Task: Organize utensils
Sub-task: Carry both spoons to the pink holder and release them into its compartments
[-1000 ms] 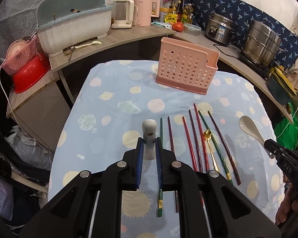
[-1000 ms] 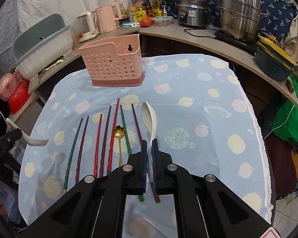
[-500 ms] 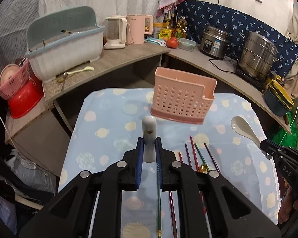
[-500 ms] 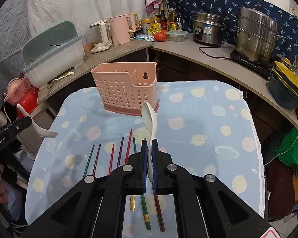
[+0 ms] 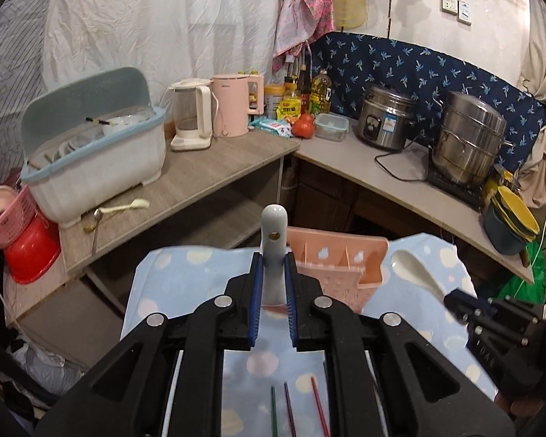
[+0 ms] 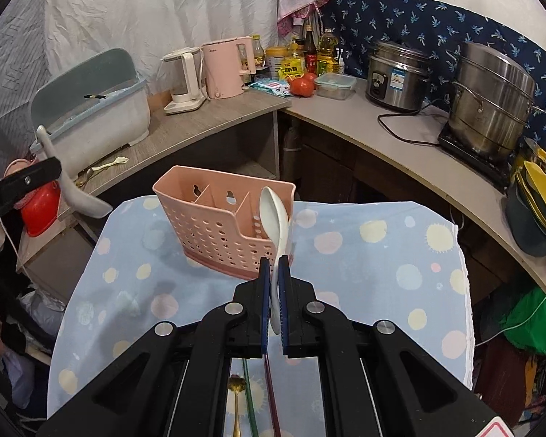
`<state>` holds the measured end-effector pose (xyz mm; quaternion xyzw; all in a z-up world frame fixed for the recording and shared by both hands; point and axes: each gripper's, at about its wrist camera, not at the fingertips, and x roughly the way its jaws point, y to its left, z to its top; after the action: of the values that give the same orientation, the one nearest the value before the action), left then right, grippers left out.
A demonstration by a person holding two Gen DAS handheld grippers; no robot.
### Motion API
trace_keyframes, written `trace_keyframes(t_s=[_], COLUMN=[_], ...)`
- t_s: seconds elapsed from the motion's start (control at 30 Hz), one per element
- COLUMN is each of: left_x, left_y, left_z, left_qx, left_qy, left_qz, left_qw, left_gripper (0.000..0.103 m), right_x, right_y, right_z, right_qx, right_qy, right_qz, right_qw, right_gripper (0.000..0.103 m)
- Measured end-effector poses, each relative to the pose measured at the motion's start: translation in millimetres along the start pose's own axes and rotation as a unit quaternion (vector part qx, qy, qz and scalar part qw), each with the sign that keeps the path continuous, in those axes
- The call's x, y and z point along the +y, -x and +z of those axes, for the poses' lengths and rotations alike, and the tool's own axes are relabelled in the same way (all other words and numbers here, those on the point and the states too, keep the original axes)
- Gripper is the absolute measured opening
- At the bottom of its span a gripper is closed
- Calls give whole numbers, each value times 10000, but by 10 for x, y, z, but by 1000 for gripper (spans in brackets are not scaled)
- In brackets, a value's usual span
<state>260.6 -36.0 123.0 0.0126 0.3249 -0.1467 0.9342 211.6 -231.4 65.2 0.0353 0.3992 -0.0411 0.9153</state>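
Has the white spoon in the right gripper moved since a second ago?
Yes. The white spoon has risen off the tablecloth toward the pink caddy, its bowl now overlapping the caddy's rim.

1. The left gripper clamps a grey ceramic spoon by its handle, handle end upward.
2. Behind it stands a pink perforated plastic utensil holder on the blue dotted tablecloth.
3. At right, the right gripper grips a white ceramic spoon.

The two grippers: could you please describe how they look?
Both the left gripper and the right gripper are matte black with angular linkage arms, silver round pivot bolts and blue ribbed pads. White lettering, unreadable, marks their sides. No sleeves or cables show.
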Motion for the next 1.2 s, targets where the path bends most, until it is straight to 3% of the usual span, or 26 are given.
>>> trace_keyframes(t_s=[0.27,0.6,0.83,0.9,0.97,1.2], left_x=[-79,-77,-42,-21,4,66], left_y=[-675,-1367,-1476,-1473,-1463,-1362], left_z=[364,207,123,122,106,16], left_qx=[223,756,746,730,715,709], left_qy=[81,68,96,135,161,146], left_qz=[-231,-230,-162,-129,-75,-9], left_qw=[9995,9969,9970,9972,9973,9974], left_gripper=[12,12,16,30,34,35], right_x=[71,147,148,125,103,48], right_y=[-487,-811,-889,-886,-867,-748], right_z=[266,358,381,374,360,273], right_qx=[492,864,779,769,743,673], right_qy=[228,499,340,258,212,106], right_qz=[-1,-94,-48,-7,4,-23], right_qw=[9985,9950,9964,9967,9970,9977], right_gripper=[5,1,1,3,5,12])
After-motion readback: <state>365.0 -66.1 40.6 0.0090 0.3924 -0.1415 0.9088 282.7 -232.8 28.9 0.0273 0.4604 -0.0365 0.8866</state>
